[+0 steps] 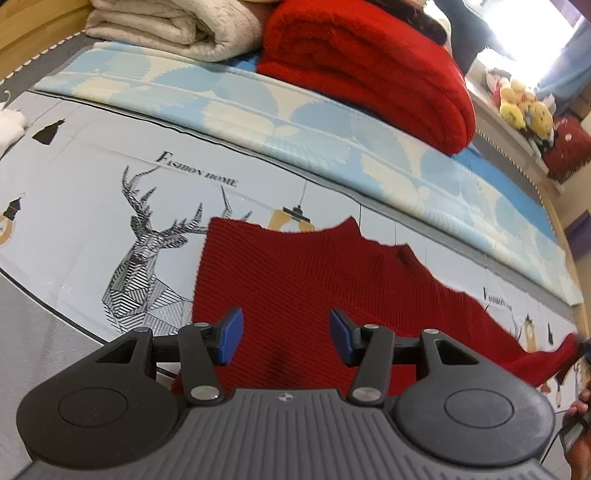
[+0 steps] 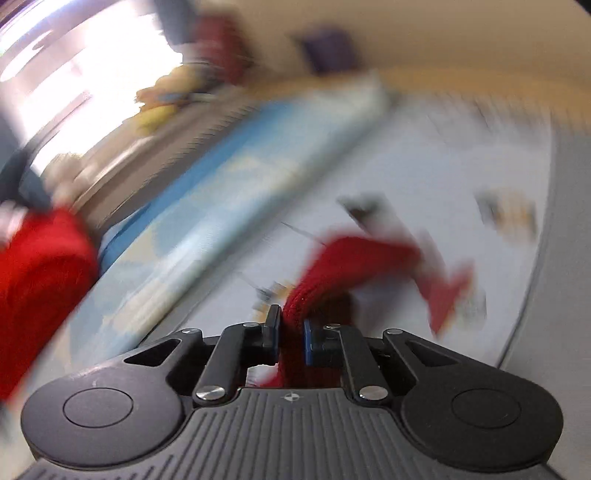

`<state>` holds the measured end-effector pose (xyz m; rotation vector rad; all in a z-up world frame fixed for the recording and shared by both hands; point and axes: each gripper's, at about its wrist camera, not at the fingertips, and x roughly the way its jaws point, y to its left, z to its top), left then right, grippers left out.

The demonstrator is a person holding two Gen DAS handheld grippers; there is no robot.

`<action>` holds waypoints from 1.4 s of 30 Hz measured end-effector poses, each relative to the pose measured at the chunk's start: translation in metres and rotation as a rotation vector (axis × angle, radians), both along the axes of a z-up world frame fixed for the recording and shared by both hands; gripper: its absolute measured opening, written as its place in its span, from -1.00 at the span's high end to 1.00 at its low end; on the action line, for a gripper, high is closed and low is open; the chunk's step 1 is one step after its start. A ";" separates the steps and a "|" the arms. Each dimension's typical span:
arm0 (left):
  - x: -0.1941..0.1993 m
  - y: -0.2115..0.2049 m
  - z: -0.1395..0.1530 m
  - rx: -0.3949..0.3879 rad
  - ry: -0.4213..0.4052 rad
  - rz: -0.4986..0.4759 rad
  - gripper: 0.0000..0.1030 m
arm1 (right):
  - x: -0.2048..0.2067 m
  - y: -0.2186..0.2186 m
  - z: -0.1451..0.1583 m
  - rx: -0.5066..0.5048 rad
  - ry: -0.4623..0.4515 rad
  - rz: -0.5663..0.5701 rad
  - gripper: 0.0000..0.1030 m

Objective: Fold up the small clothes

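Holding one sleeve end of the red sweater tight, the right tongs could let it slip if they tug too fast. The left tongs hang wide and empty over the sweater, which lies flat on the bed sheet. A folded red blanket and a cream blanket sit far back, not in the way.

Bright window behind a wooden-framed bed.
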<state>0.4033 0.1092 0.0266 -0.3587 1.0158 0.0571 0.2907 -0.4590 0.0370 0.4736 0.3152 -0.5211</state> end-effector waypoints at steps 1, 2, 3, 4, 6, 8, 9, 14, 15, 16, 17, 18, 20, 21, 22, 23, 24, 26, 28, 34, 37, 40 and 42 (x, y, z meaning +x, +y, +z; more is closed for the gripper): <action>-0.001 0.003 0.002 -0.005 -0.005 0.005 -0.11 | -0.001 0.034 0.019 -0.125 -0.036 0.075 0.77; -0.002 0.007 0.004 -0.010 -0.010 0.009 -0.11 | -0.004 0.071 0.034 -0.235 -0.077 0.161 0.77; -0.003 0.011 0.006 -0.013 -0.012 0.014 -0.11 | -0.008 0.109 0.044 -0.327 -0.114 0.245 0.77; -0.004 0.015 0.008 -0.017 -0.014 0.020 -0.11 | -0.014 0.147 0.049 -0.406 -0.145 0.326 0.77; -0.006 0.022 0.010 -0.024 -0.017 0.036 -0.11 | -0.026 0.217 0.045 -0.496 -0.185 0.490 0.76; -0.008 0.031 0.011 -0.033 -0.018 0.053 -0.11 | -0.035 0.275 0.026 -0.509 -0.174 0.664 0.67; -0.008 0.035 0.012 -0.036 -0.018 0.058 -0.11 | -0.035 0.300 0.009 -0.489 -0.130 0.757 0.42; -0.012 0.055 0.012 -0.061 -0.012 0.093 -0.11 | -0.036 0.367 -0.091 -0.366 0.325 1.118 0.14; -0.013 0.058 0.012 -0.065 -0.012 0.095 -0.11 | -0.045 0.364 -0.094 -0.370 0.334 1.128 0.14; -0.014 0.060 0.013 -0.068 -0.013 0.096 -0.11 | -0.055 0.356 -0.091 -0.378 0.321 1.131 0.14; -0.014 0.062 0.014 -0.068 -0.016 0.095 -0.11 | -0.061 0.347 -0.086 -0.380 0.315 1.129 0.14; -0.015 0.064 0.015 -0.068 -0.018 0.096 -0.11 | -0.067 0.334 -0.078 -0.380 0.316 1.123 0.13; -0.016 0.067 0.015 -0.070 -0.017 0.105 -0.11 | -0.072 0.305 -0.065 -0.397 0.313 1.091 0.09; -0.017 0.068 0.015 -0.070 -0.015 0.108 -0.11 | -0.075 0.288 -0.056 -0.420 0.313 1.059 0.08; -0.017 0.069 0.014 -0.069 -0.013 0.110 -0.11 | -0.075 0.274 -0.047 -0.438 0.318 1.023 0.07; -0.018 0.069 0.013 -0.067 -0.010 0.108 -0.11 | -0.077 0.260 -0.041 -0.447 0.323 0.988 0.05; -0.019 0.068 0.012 -0.063 -0.008 0.104 -0.11 | -0.077 0.242 -0.036 -0.448 0.330 0.950 0.03; -0.021 0.066 0.010 -0.048 -0.001 0.092 -0.11 | -0.084 0.206 -0.028 -0.429 0.353 0.868 0.00; -0.024 0.065 0.005 -0.026 0.012 0.086 -0.11 | -0.096 0.177 -0.030 -0.379 0.370 0.805 -0.05; -0.054 0.055 -0.039 0.040 0.063 0.088 -0.11 | -0.124 0.144 -0.050 -0.218 0.455 0.735 -0.06; -0.079 0.047 -0.065 0.056 0.141 0.062 -0.11 | -0.144 0.135 -0.055 -0.155 0.424 0.701 -0.06; -0.104 0.045 -0.072 0.079 0.163 0.023 -0.11 | -0.172 0.127 -0.067 -0.137 0.434 0.677 -0.06; -0.125 0.044 -0.066 0.109 0.143 -0.006 -0.11 | -0.188 0.127 -0.072 -0.157 0.448 0.670 -0.06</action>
